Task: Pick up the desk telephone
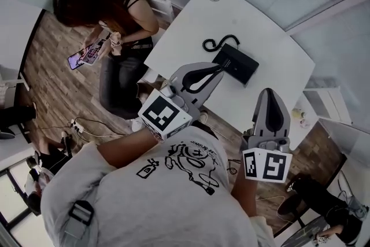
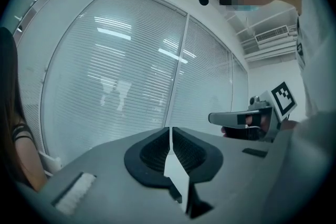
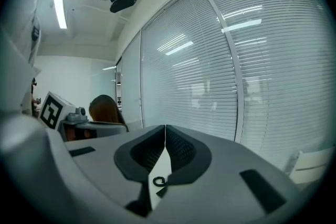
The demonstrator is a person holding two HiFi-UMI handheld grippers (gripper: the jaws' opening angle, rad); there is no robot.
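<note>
While the left gripper [image 1: 217,69] and right gripper [image 1: 270,92] are both closed and empty, the desk telephone [image 1: 238,65] lies mid-frame on the white table [image 1: 191,20], slanting down-right, just beyond the nearer left gripper's tips.

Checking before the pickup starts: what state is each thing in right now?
Left tongs, shut, empty.
Right tongs, shut, empty.
Desk telephone, resting on the table, not held.
Cord, coiled, lying on the table.
Smartphone, screen lit, held by another person.
</note>
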